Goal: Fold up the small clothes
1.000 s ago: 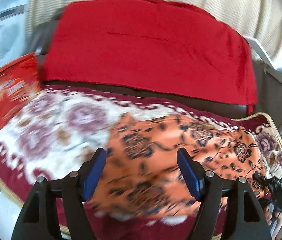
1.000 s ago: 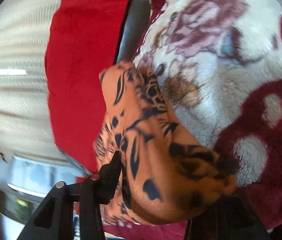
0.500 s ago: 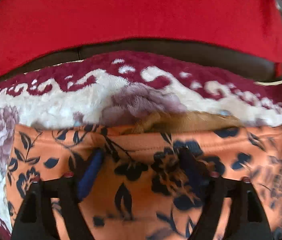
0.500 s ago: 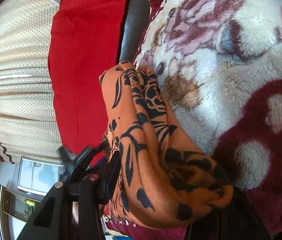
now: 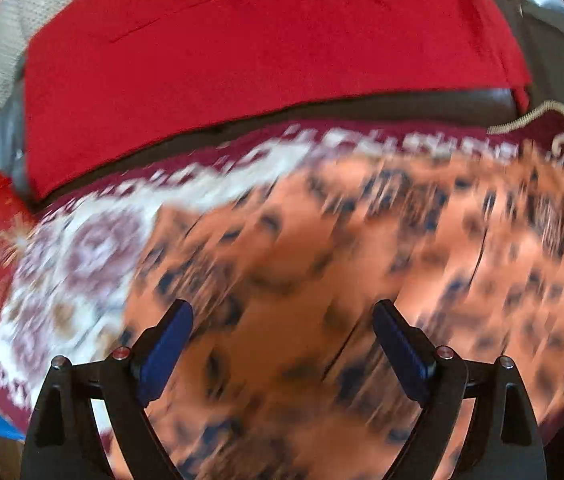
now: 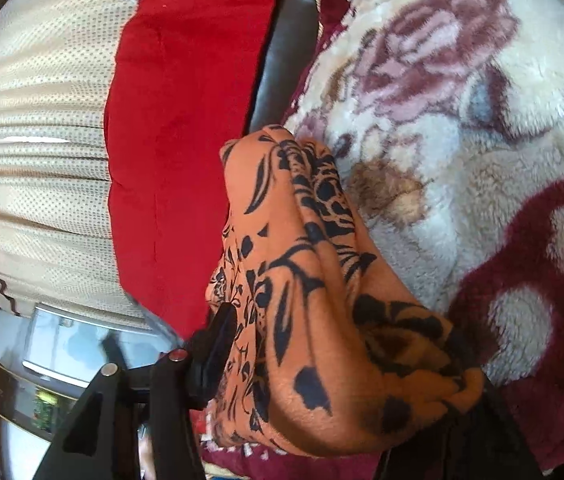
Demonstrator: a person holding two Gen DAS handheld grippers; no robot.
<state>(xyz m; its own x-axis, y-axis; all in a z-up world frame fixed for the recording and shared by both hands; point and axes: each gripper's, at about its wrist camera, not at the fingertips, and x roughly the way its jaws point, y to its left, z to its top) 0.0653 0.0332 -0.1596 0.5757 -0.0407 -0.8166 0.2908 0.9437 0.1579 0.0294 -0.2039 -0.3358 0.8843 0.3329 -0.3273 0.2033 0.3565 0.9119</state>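
**Orange floral garment bunched in the right gripper, left gripper spread wide above it**

The left gripper point(image 5: 282, 344) has its two blue-padded fingers point(image 5: 166, 344) set far apart with nothing between them. Directly ahead of and beneath it lies the orange garment point(image 5: 362, 280) with a dark floral print, spread over a plush floral blanket point(image 5: 82, 248) in cream and maroon. This view is smeared by motion blur, so folds and edges of the cloth cannot be made out with certainty. Beyond the garment, farther from the left gripper, a red cloth point(image 5: 262, 60) drapes over a dark sofa back point(image 5: 442, 104).

In the right wrist view, the right gripper point(image 6: 334, 376) is clamped on a thick bunch of the orange garment point(image 6: 302, 300). The cloth fills the whole space between the fingers: one black finger point(image 6: 214, 352) presses against its left side, while the other finger is mostly hidden behind the fabric. From the gripper the bunched cloth runs forward to a rounded end that rests against the plush floral blanket point(image 6: 462, 120), which lies to the right of the gripper. To the left of the garment are the red cloth point(image 6: 182, 140) and, past it, a beige dotted curtain point(image 6: 42, 140).
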